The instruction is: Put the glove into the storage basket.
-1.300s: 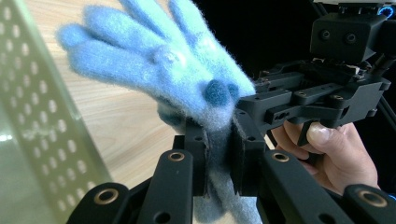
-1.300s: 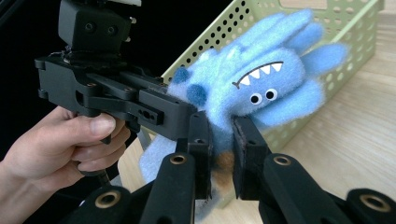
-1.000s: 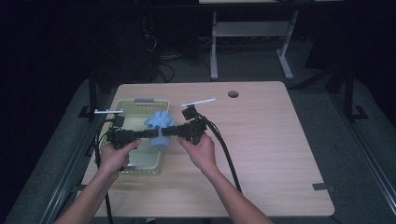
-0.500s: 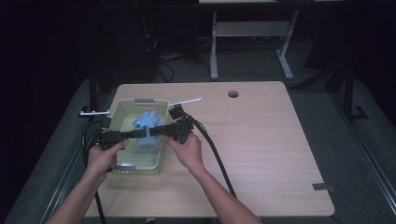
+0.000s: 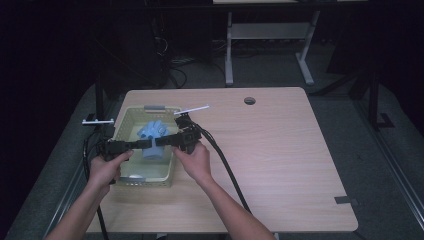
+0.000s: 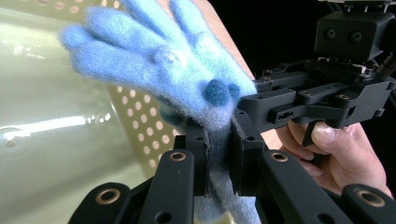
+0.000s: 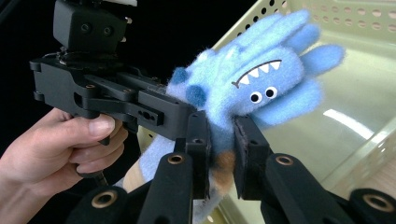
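A fuzzy blue monster glove point(image 5: 151, 132) with eyes and white teeth point(image 7: 261, 79) hangs over a pale green perforated basket point(image 5: 126, 119) at the table's left. My left gripper point(image 5: 147, 144) comes in from the left and my right gripper point(image 5: 160, 141) from the right, tips nearly meeting. In the left gripper view, my left gripper point(image 6: 219, 151) is shut on the glove's point(image 6: 154, 56) cuff, with the right gripper point(image 6: 327, 88) just beyond. In the right gripper view, my right gripper point(image 7: 220, 144) is shut on the same cuff, next to the left gripper point(image 7: 102, 93).
The basket's inside point(image 6: 46, 121) looks bare beneath the glove. A white strip point(image 5: 192, 108) lies on the wooden table point(image 5: 280, 150) behind the basket, and a cable hole point(image 5: 249, 100) sits farther back. Black cables point(image 5: 225, 165) trail from the right gripper.
Both hands, with the glove held between them, have moved to the left, from the basket's right edge to over its middle. Both grips stay the same.
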